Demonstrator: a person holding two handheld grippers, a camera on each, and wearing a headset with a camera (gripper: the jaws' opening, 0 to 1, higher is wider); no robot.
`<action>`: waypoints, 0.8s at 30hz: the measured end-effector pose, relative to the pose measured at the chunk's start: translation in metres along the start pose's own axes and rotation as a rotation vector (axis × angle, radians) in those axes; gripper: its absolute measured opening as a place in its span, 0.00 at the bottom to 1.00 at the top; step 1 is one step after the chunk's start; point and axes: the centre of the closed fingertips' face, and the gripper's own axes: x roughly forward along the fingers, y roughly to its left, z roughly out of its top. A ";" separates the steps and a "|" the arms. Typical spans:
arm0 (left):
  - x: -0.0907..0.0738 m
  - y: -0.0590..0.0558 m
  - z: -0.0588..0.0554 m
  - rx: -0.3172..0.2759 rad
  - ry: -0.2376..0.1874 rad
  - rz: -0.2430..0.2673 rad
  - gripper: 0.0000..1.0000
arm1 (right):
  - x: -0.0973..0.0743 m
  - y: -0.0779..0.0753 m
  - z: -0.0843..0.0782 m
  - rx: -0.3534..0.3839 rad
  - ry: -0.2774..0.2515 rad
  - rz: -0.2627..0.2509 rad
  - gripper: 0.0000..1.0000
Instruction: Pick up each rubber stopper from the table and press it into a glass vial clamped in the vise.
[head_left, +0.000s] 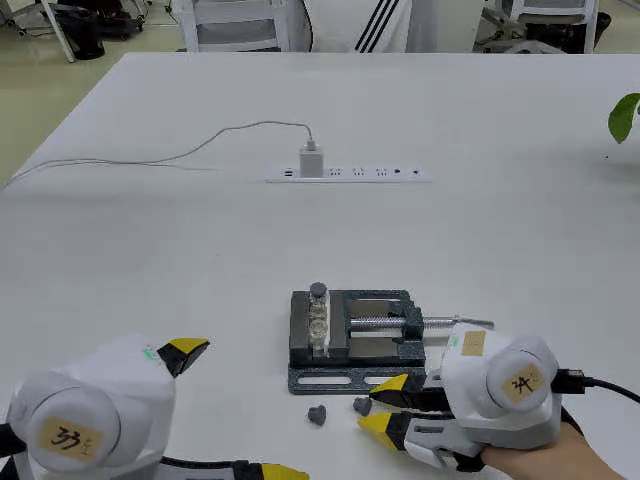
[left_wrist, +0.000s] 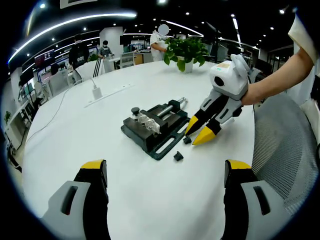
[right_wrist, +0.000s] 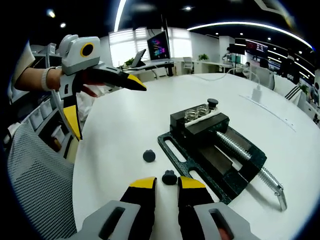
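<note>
Right claw (right_wrist: 169, 186) narrowly spread, tips flanking a stopper (right_wrist: 169, 177) on the bench (right_wrist: 125, 125). Second stopper (right_wrist: 148, 156) at 10 o'clock, vise (right_wrist: 200, 125) at 1 o'clock. Left claw (left_wrist: 165, 167) spread wide.

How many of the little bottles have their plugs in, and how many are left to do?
Done: one stopper sits in the end vial in the vise. In hand: the right gripper has its jaws slightly apart right at a loose stopper on the table, not lifted yet. Left: that one, a second loose stopper and two open vials. The left gripper is open and holds nothing.
</note>
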 end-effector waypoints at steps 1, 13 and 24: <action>0.000 0.000 0.000 0.000 0.001 0.000 0.97 | 0.000 0.000 -0.001 -0.004 0.004 -0.001 0.12; 0.001 -0.002 -0.002 -0.003 0.006 -0.003 0.97 | -0.001 -0.002 0.000 -0.002 -0.001 -0.004 0.08; 0.002 -0.004 -0.002 -0.004 0.009 -0.006 0.97 | -0.005 -0.004 0.000 0.023 -0.003 0.004 0.07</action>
